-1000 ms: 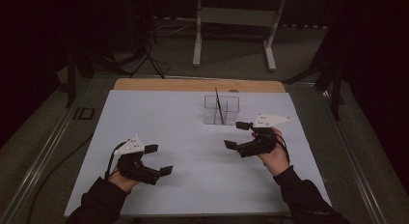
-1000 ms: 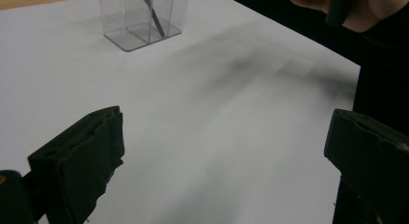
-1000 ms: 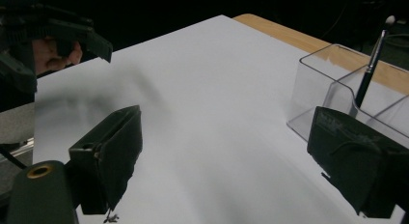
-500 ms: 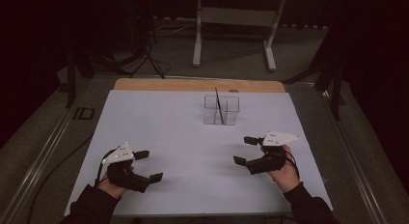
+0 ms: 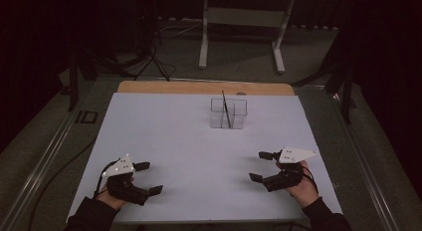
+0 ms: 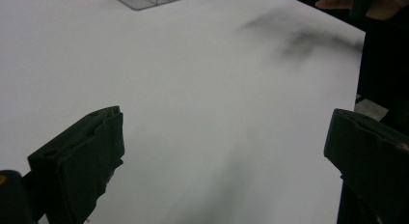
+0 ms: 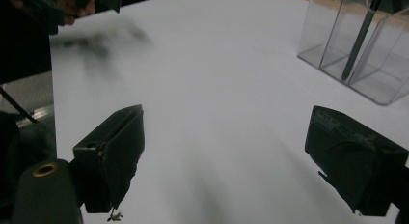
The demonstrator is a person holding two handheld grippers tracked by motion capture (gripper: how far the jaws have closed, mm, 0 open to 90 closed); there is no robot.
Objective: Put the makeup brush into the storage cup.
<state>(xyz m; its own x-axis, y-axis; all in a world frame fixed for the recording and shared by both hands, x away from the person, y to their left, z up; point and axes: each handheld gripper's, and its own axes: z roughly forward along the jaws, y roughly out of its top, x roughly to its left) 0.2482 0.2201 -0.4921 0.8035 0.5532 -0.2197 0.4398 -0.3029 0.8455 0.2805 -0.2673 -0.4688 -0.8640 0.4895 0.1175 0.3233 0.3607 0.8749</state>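
Hands low at the near edge of the white sheet (image 5: 199,141), I judge this a rest pose with nothing in hand. My left claw (image 5: 149,177) is spread wide and empty, bare sheet between its jaws. Ahead of both claws, well apart from them, stands the clear holder (image 5: 228,113) with a dark pen (image 5: 225,107) upright in it. My right claw (image 5: 260,166) is likewise released. To reach well, I'd keep the jaws wide and approach the pen above the rim.
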